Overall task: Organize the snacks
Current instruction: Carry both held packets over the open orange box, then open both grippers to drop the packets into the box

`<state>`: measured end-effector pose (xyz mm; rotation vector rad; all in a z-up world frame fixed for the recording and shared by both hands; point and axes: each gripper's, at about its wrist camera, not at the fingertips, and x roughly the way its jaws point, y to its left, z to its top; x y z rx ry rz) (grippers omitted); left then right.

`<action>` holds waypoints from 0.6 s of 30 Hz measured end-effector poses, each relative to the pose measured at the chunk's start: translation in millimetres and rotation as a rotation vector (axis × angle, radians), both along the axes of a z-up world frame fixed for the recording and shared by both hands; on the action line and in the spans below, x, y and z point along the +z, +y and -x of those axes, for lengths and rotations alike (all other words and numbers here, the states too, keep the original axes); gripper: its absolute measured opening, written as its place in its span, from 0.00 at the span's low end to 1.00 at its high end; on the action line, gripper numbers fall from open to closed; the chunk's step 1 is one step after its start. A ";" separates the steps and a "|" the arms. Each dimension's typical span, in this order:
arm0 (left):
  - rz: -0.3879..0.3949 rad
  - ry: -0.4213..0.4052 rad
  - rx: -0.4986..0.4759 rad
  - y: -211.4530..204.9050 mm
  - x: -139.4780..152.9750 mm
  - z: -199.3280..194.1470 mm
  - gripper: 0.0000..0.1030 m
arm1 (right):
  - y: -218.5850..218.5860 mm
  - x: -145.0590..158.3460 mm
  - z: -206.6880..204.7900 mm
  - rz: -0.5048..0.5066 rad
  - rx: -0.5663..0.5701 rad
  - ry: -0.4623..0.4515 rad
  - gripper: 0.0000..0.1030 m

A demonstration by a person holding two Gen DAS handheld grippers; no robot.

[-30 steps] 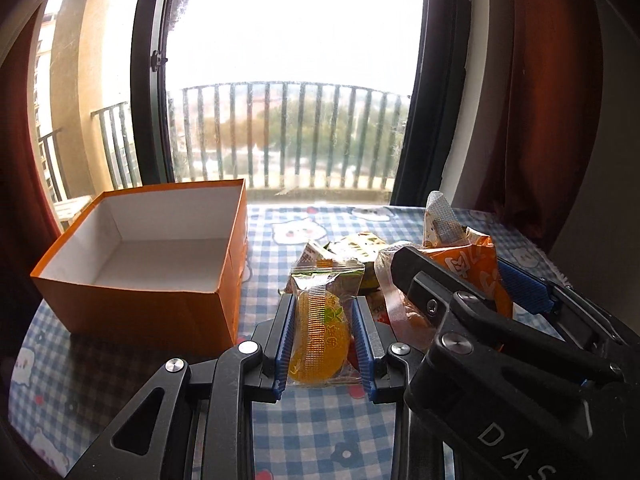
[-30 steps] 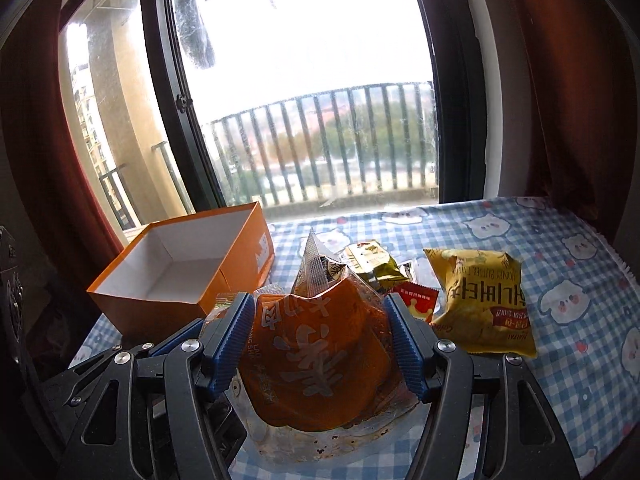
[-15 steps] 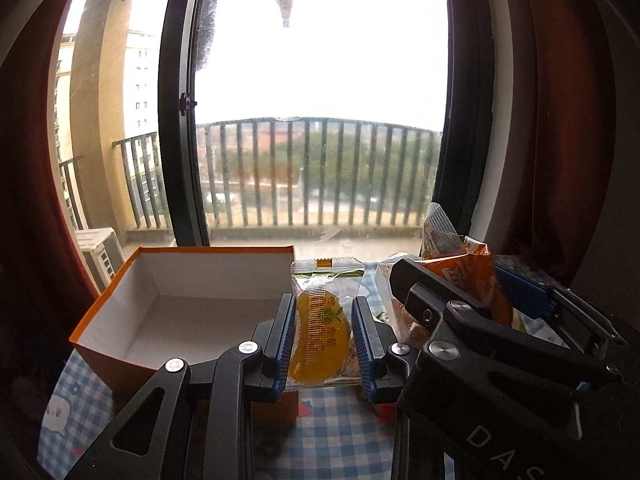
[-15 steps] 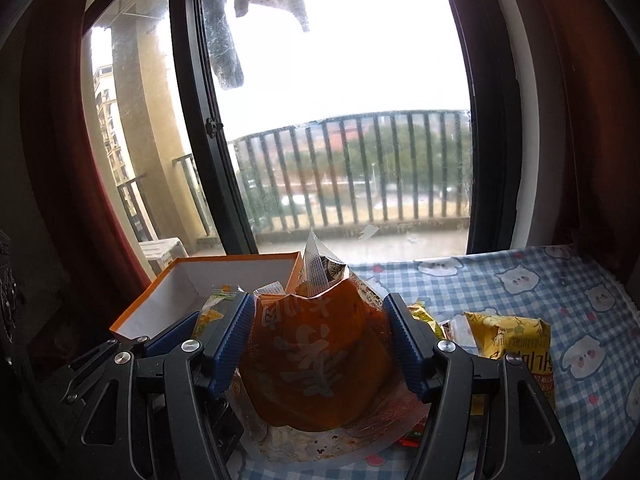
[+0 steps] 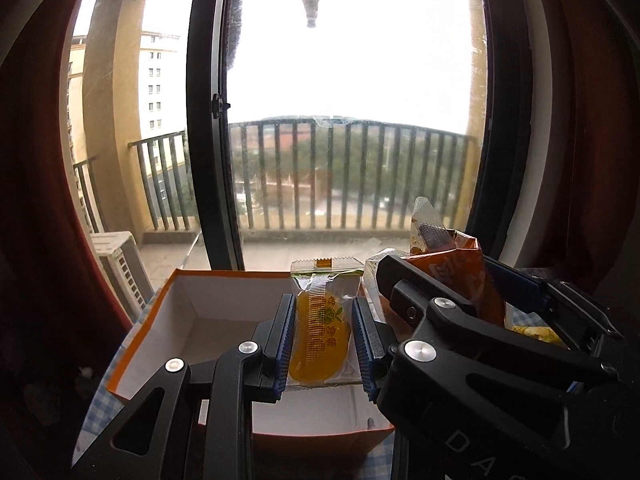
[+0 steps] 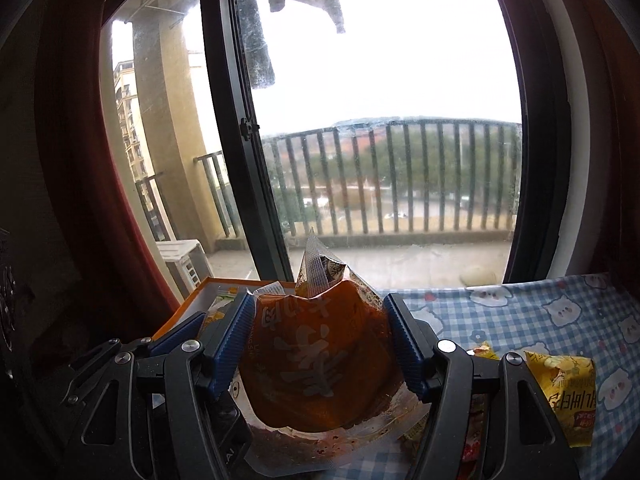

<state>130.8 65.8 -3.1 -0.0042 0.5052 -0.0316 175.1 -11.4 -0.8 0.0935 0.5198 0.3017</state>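
Observation:
My left gripper is shut on a clear packet with a yellow jelly snack and holds it over the open orange box, whose white inside shows below. Beside it on the right, my right gripper is shut on a bulky orange snack bag, lifted off the table close to the box's right wall. In the left wrist view the right gripper and its orange bag fill the lower right. From the right wrist view, only a corner of the box shows behind the left gripper's blue pads.
A yellow snack packet and other small packets lie on the blue checked tablecloth to the right. A large window with a balcony railing stands just behind the table. Dark red curtains hang on both sides.
Both grippers rose and carried their snacks leftward towards the box. The jelly packet now hangs over the box's inside; the table's packets slid to the lower right of view.

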 end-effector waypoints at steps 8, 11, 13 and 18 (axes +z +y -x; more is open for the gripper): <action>-0.012 0.061 0.058 39.2 -16.2 -40.3 0.26 | 40.6 -20.6 -43.8 -0.026 0.038 0.069 0.67; -0.014 0.095 0.093 55.2 -25.6 -58.0 0.27 | 56.4 -32.7 -64.7 -0.041 0.063 0.102 0.67; -0.021 0.124 0.112 63.1 -33.2 -70.2 0.27 | 66.3 -43.3 -79.8 -0.058 0.069 0.148 0.67; -0.019 0.184 0.132 78.7 -53.6 -91.5 0.31 | 82.5 -65.3 -102.3 -0.032 0.066 0.218 0.67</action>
